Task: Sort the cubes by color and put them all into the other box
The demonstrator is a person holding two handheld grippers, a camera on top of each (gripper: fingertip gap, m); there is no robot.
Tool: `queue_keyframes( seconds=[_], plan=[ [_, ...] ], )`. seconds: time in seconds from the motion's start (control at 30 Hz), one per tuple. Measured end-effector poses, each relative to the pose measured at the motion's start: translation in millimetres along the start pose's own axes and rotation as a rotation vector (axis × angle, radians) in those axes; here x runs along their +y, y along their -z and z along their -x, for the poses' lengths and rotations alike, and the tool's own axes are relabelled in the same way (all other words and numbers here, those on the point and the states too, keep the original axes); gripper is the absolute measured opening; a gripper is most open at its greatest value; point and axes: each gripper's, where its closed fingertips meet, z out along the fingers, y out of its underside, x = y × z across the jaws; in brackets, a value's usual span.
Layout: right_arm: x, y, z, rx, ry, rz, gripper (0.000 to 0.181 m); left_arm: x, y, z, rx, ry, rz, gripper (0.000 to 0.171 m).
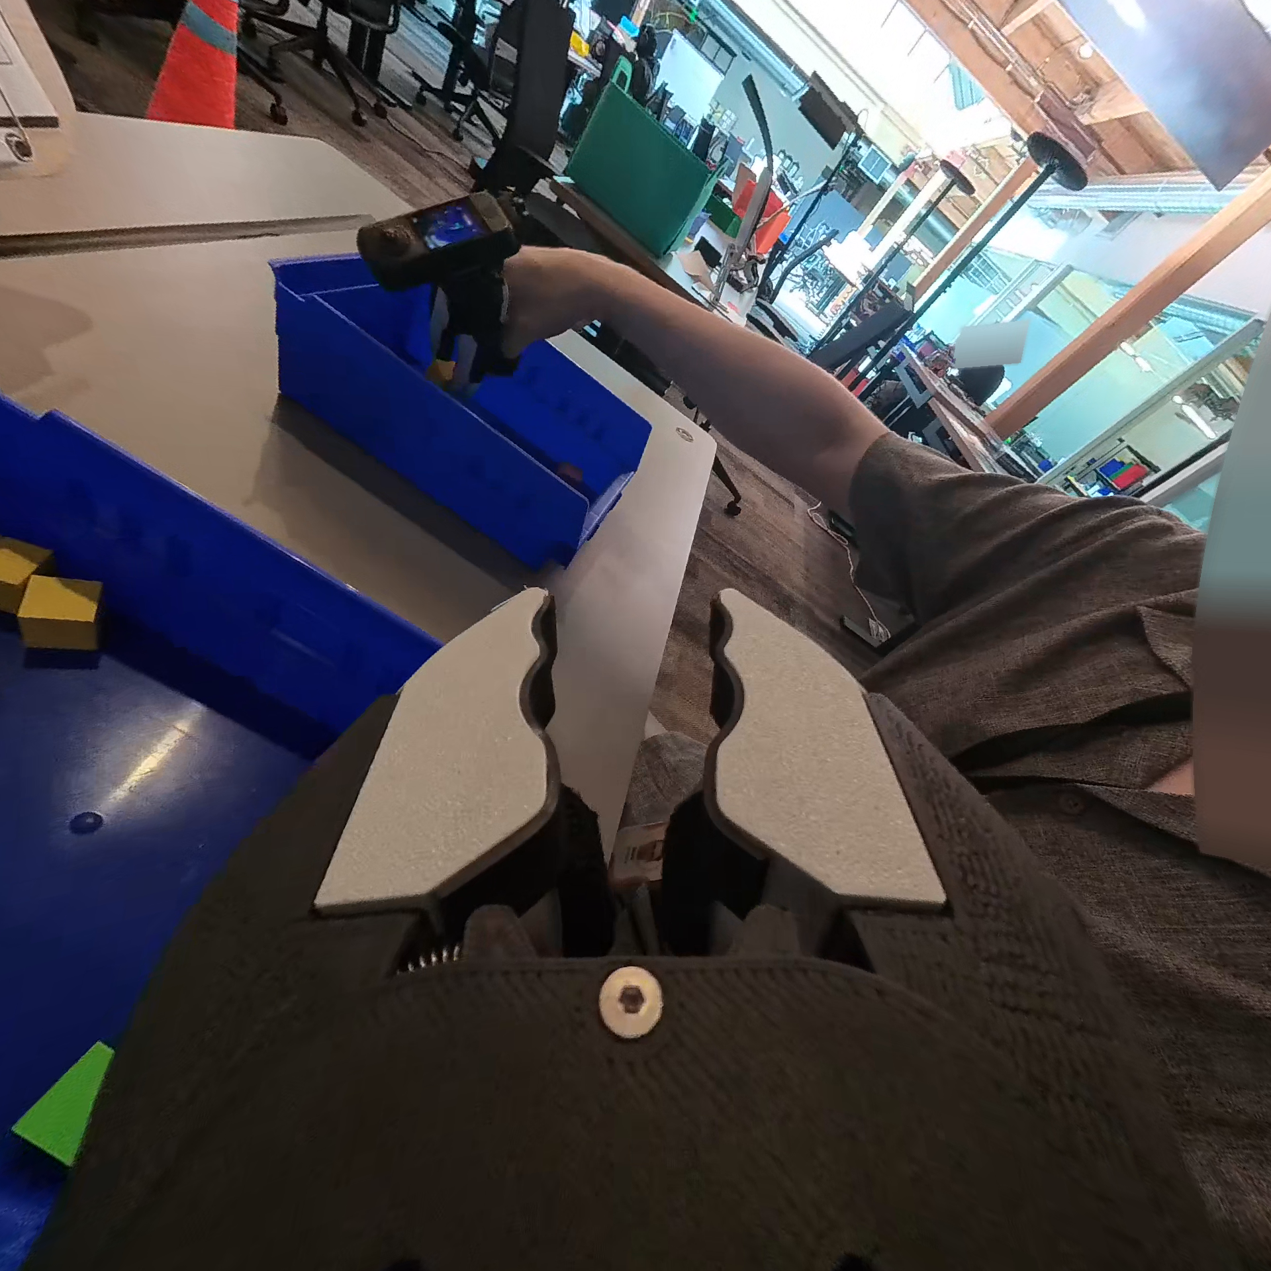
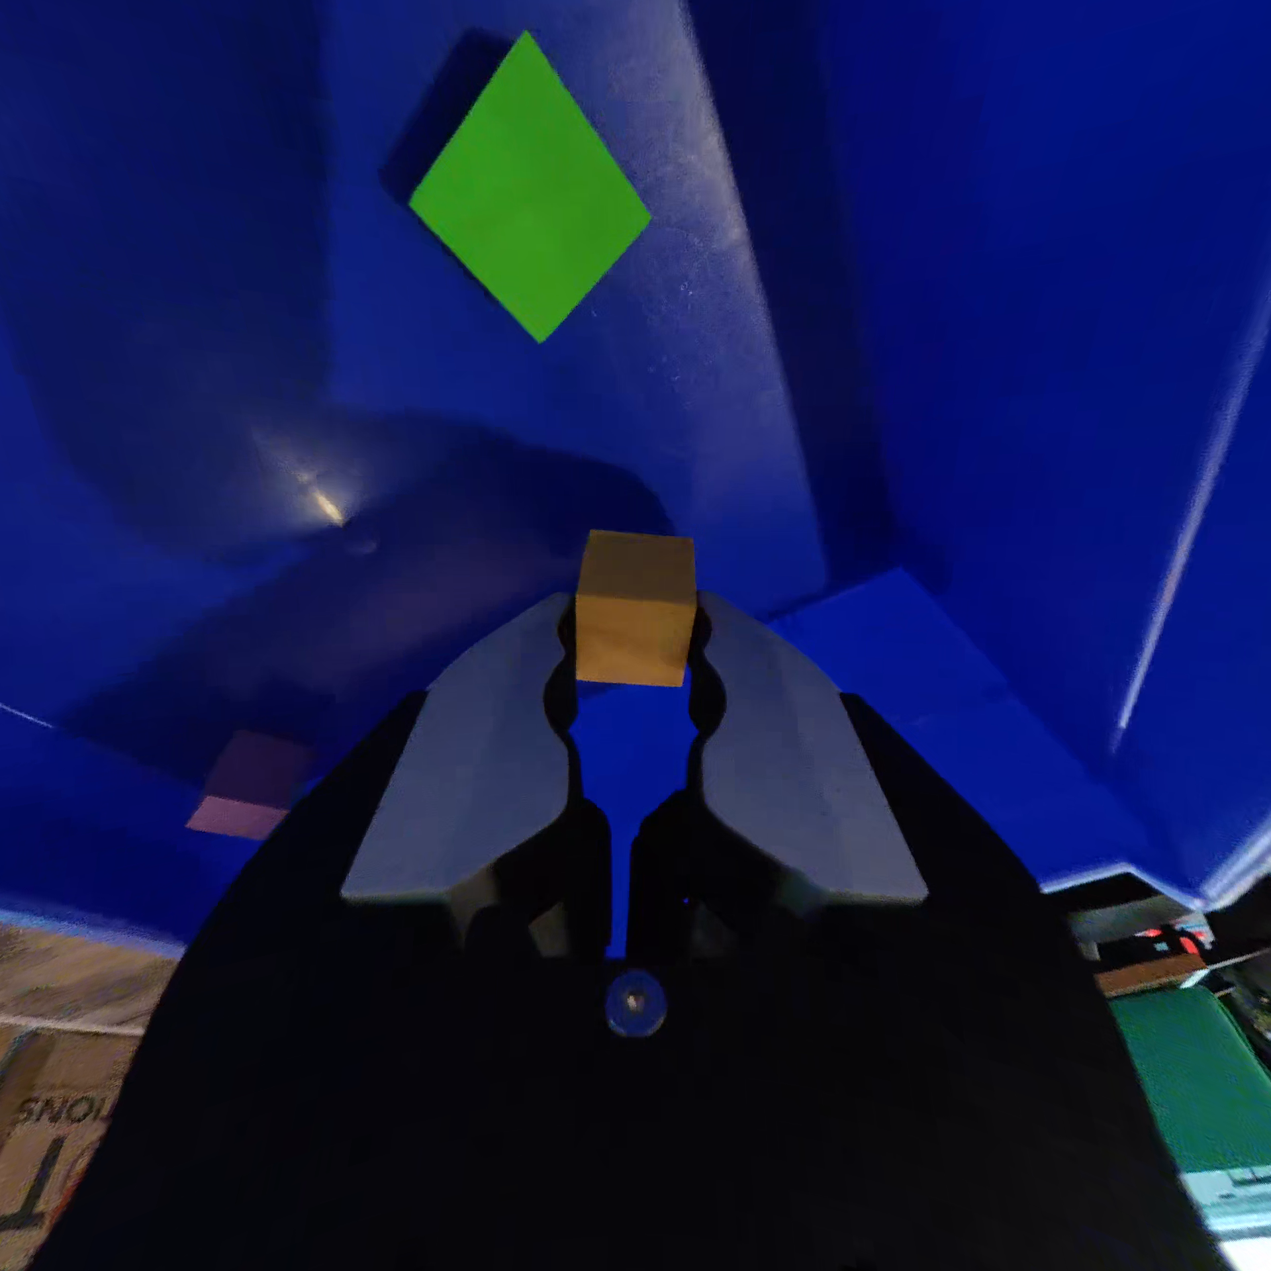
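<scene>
- The right gripper is pinching a tan cube by its two side faces at the centre of the right wrist view, the fingertips squeezing flat sides so it is sitting square.
- The cube is hanging inside a blue bin, above its floor; a green block is lying at upper centre and a purple block at lower left.
- The left gripper is idling with its jaws spread and empty at lower centre of its view, over the table edge.
- Beside it, at left, a nearer blue bin is holding yellow blocks.
</scene>
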Motion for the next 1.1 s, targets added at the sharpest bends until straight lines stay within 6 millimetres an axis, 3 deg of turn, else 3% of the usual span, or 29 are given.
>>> queue_keyframes(
  seconds=[0.27, 0.4, 0.5, 0.63, 0.77, 0.93, 1.03, 1.1],
  plan=[
    [4.7, -8.7, -2.0, -0.001, -0.024, 0.074, 0.031, -5.8, -0.3, 2.1, 0.018, 0.005, -0.006, 0.043],
    [5.8, -7.7, -1.3, -0.012, -0.049, 0.057, 0.046, -8.8, -1.5, 2.1, 0.020, -0.004, -0.005, 0.043],
    [8.4, -0.1, -2.6, -0.004, -0.057, 0.034, 0.045, -9.9, -3.7, 2.0, 0.027, -0.005, -0.004, 0.043],
    [2.2, 37.5, -1.4, 0.057, -0.049, -0.101, 0.044, -5.6, -9.8, 7.8, 0.005, -0.004, 0.023, 0.043],
    [1.3, 103.6, 11.1, 0.188, -0.094, -0.304, 0.046, 5.4, -10.7, 39.3, -0.180, -0.029, 0.133, 0.042],
    [4.7, 180.5, 70.6, 0.324, -0.144, -0.614, 0.045, 12.9, -0.7, 97.7, -0.492, -0.211, 0.377, 0.043],
    [4.1, 203.8, 111.5, 0.428, -0.095, -0.768, 0.041, 19.5, 3.0, 133.0, -0.584, -0.511, 0.656, 0.043],
    [1.4, 204.9, 139.0, 0.452, -0.067, -0.836, 0.039, 30.9, 4.6, 158.4, -0.567, -0.745, 0.870, 0.044]
  ],
)
